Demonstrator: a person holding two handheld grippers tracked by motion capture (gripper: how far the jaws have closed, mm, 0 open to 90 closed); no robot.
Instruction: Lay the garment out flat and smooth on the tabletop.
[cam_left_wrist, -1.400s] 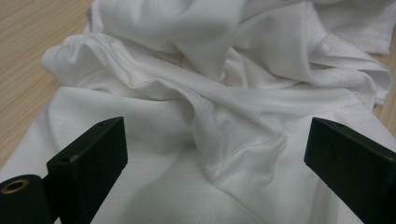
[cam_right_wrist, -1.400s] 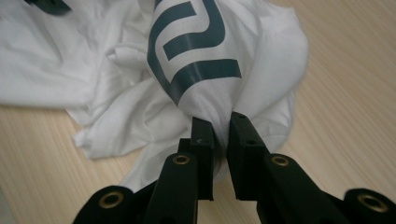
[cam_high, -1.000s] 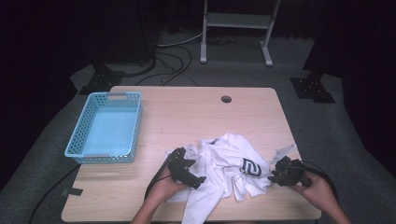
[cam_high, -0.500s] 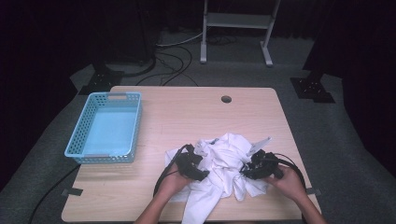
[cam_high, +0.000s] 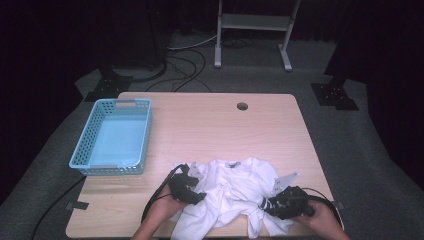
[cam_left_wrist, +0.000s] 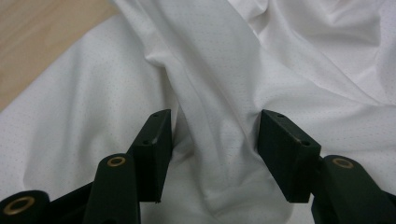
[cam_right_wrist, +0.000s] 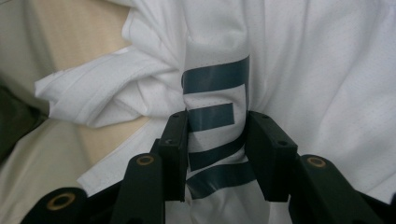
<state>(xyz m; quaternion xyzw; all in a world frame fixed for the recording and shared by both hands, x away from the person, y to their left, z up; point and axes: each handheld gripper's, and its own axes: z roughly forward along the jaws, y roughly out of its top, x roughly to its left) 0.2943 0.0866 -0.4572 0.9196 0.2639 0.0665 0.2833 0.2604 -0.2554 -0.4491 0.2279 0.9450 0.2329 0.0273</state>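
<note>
**Ana:** White fabric, a crumpled shirt (cam_high: 235, 192), lies heaped at the near edge of a pale wooden worktop (cam_high: 210, 125), between a person's two hands. A blue plastic basket (cam_high: 80, 150) stands well apart on the worktop's left side, with nothing visible inside it.

**Ben:** What are the grippers doing?

**Ana:** In the high view, the left gripper (cam_high: 192, 192) rests against the shirt's left side and the right gripper (cam_high: 272, 202) sits at its lower right. In the left gripper view, the left gripper (cam_left_wrist: 215, 140) has its jaws spread wide, with a raised ridge of cloth (cam_left_wrist: 205, 93) standing between them, not yet pinched. In the right gripper view, the right gripper (cam_right_wrist: 217, 144) is clamped on a bunched fold of the shirt that carries dark printed stripes (cam_right_wrist: 215, 93); cloth fills the whole gap between its jaws.

**Ben:** So what is the step, and how should it be done well?

**Ana:** It looks like gathering the shirt with both grippers. I would judge that the left gripper should settle lower over that ridge before closing, so it catches a deep fold and not just a thin surface layer that could slip. The right should keep its grip firm. Any lift should be even on both sides, since a loose sleeve (cam_right_wrist: 93, 100) trails beside the right gripper and could drag.
</note>
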